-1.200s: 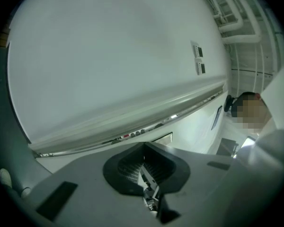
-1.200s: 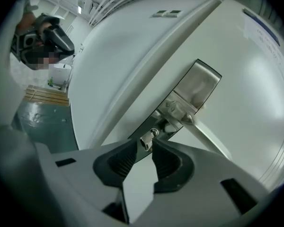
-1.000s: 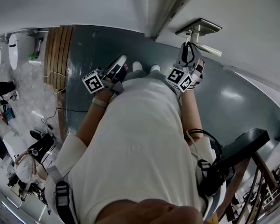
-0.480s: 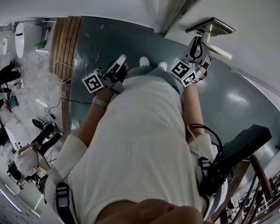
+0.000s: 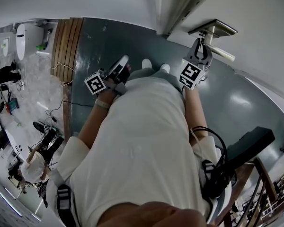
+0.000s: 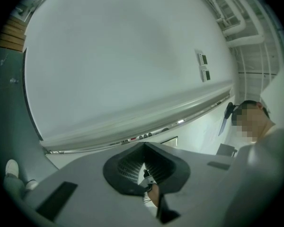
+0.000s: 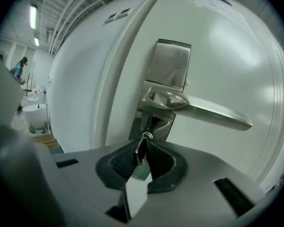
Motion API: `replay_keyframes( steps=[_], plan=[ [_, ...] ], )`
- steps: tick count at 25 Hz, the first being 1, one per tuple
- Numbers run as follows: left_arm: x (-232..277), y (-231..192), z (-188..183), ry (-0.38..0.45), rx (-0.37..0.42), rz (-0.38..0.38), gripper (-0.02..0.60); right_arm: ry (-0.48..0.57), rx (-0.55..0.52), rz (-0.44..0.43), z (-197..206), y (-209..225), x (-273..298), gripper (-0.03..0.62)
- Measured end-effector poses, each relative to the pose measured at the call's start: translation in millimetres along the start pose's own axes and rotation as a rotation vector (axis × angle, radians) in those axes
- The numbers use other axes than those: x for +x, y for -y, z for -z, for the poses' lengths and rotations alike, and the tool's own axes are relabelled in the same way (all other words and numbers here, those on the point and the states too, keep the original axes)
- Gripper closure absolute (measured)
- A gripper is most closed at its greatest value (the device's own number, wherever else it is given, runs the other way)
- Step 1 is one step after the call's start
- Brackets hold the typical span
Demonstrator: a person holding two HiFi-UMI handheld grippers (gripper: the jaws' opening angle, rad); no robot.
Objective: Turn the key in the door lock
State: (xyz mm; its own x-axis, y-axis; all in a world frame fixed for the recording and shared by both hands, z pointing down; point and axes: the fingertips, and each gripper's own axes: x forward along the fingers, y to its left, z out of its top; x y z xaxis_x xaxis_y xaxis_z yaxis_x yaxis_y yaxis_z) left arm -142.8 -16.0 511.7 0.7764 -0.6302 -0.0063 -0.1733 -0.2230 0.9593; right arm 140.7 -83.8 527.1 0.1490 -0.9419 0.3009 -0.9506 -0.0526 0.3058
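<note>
Right gripper (image 7: 143, 144) is closed on a key (image 7: 140, 153) at a white door (image 7: 236, 56), its dark ribbed pads pinching the flat metal edge-on, with the key's small ring showing just above the jaw tips. The key sits directly below the steel lever (image 7: 213, 115), in front of the lower end of the brushed lock plate (image 7: 169, 67); whether its tip is seated in the lock cannot be made out from this angle. The lever juts level to the right of the plate.

From the head view, the right gripper is raised against the door beneath the lever, its marker cube facing the camera. The left gripper (image 5: 119, 66) is held low in front of the person's white shirt (image 5: 142, 145), well apart from the door hardware and over the dark floor (image 5: 132, 37).

In the left gripper view its jaws are drawn together, the pad tips meeting, and point up at a pale wall (image 6: 113, 65) with nothing gripped between them.
</note>
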Motion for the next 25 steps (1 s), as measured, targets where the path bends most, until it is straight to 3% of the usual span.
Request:
replay_keyframes(
  steps=[6,12,16,20,25],
  plan=[
    [7.1,-6.8,4.3,-0.008,0.008,0.005,0.574,-0.039,0.231,-0.088,12.5,-2.5,3.5,0.542],
    [7.1,7.6,1.2,0.000,0.017,-0.003,0.574,-0.065,0.450,-0.171,0.7,0.6,-3.8,0.540],
    [12.1,-0.5,3.8,0.000,0.019,-0.004,0.574,-0.082,0.655,-0.234,7.9,-0.9,2.8,0.540],
    [19.4,17.8,1.1,0.008,0.012,-0.006,0.574,-0.091,0.923,-0.308,-7.5,13.2,0.1,0.541],
    [16.1,14.2,0.7,0.016,0.005,-0.011,0.574,-0.096,1.148,-0.396,-9.0,8.3,-1.6,0.540]
  ],
)
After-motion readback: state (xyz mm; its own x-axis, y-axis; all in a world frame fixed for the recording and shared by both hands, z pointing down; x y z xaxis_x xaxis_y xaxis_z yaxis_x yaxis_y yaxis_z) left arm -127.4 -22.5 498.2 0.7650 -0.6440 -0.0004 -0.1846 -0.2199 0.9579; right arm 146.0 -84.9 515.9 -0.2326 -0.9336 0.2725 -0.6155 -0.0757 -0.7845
